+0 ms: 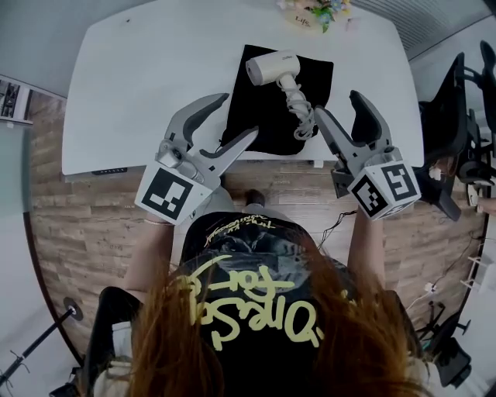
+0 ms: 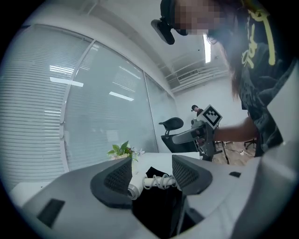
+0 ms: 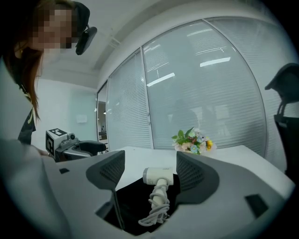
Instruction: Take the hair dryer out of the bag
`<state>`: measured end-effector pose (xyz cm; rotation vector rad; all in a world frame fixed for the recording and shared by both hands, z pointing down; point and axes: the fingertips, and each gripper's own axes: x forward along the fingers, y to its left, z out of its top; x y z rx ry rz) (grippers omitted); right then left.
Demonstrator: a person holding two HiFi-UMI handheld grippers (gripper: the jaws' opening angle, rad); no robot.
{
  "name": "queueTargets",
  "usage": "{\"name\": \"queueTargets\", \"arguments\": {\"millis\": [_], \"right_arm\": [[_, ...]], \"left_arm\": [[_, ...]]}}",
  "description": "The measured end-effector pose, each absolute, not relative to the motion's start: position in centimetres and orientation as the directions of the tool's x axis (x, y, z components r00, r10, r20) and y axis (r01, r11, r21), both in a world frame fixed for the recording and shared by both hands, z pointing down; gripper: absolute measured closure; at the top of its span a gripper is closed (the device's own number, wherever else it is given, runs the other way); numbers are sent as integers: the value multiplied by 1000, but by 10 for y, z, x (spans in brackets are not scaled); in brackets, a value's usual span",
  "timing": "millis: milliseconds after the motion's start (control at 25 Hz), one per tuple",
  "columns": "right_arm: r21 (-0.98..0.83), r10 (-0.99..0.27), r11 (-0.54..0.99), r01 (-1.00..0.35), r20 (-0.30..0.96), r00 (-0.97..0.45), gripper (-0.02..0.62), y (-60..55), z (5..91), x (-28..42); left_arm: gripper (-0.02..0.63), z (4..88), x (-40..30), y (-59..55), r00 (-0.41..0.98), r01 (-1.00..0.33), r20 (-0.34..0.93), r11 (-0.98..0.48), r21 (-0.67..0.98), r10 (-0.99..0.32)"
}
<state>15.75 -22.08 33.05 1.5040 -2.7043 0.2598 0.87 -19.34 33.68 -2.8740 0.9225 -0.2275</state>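
The white hair dryer (image 1: 273, 67) lies on top of the flat black bag (image 1: 263, 116) on the white table (image 1: 139, 85), its cord (image 1: 301, 115) coiled round the handle. My left gripper (image 1: 239, 115) hangs open over the table's near edge, left of the bag, with nothing in it. My right gripper (image 1: 336, 103) is open and empty too, just right of the cord. In the left gripper view the gripper (image 2: 150, 175) frames the hair dryer (image 2: 136, 187) and bag (image 2: 159, 207) farther off. In the right gripper view the gripper (image 3: 149, 170) frames the hair dryer (image 3: 159, 176) lying on the bag (image 3: 133, 200).
A small bunch of flowers (image 1: 314, 14) stands at the table's far edge. Black office chairs (image 1: 453, 108) stand to the right of the table. Wooden floor with cables lies below the near edge. Glass walls with blinds (image 3: 201, 88) run behind the table.
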Motion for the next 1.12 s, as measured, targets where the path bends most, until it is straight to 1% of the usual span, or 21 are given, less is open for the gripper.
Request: {"name": "queueTargets", "arguments": {"millis": [200,440,640,960,1040,1120], "right_arm": [[-113,-853,510,-853,57,-518,265,-208,307,163],[-26,-859,511,-859,27,-512,266,-197,289,158],[-53,-858,512,-857,-9,-513,267,-191,277,162],[-27,-845,533,-846,-57,-531,267,-177,256,164],[-32,-837,546,-837,-67,-543,267,-175,253,164],[-42,-834,550,-834,-78,-546,268,-174,251,166]], "left_arm": [[341,316,4,-193,788,-594,79,-787,-165,-611],[342,305,-3,-189,768,-617,72,-765,-185,-636],[344,294,-12,-189,746,-649,45,-741,-173,-664],[346,271,-11,-182,742,-658,-5,-728,-194,-670],[353,268,-9,-181,739,-661,-8,-723,-200,-674],[376,267,-8,-181,738,-661,-6,-722,-205,-675]]}}
